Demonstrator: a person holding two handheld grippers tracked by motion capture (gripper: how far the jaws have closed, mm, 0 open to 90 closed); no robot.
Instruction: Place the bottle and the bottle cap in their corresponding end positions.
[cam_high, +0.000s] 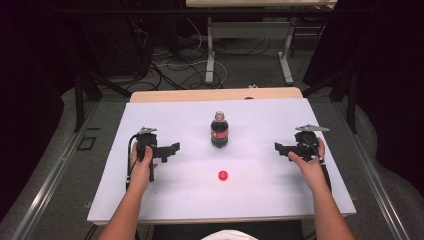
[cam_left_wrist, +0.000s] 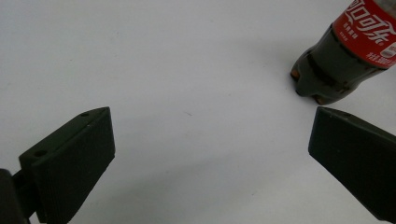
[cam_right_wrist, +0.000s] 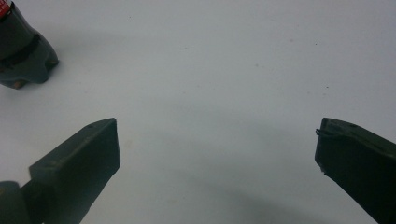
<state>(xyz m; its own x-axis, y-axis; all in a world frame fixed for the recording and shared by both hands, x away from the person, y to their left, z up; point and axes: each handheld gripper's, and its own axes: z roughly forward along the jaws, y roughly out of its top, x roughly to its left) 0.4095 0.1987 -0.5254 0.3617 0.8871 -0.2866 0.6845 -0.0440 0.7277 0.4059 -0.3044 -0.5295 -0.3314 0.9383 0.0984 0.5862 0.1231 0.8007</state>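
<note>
A small dark cola bottle (cam_high: 219, 130) with a red label stands upright at the middle of the white table (cam_high: 260, 120); its cap is off. The red cap (cam_high: 223, 175) lies on the table in front of it. My left gripper (cam_high: 174, 149) is held to the left of the bottle, jaws open and empty, pointing right. In the left gripper view the bottle (cam_left_wrist: 348, 51) stands at the upper right beyond the open gripper (cam_left_wrist: 210, 135). My right gripper (cam_high: 278, 147) sits right of the bottle, open and empty. The bottle's base (cam_right_wrist: 21, 56) shows upper left beyond the open right gripper (cam_right_wrist: 217, 144).
The white table surface ends in a wooden edge (cam_high: 215, 94) at the back. Beyond it are desk legs (cam_high: 210, 50) and loose cables on the floor. Dark curtains flank both sides.
</note>
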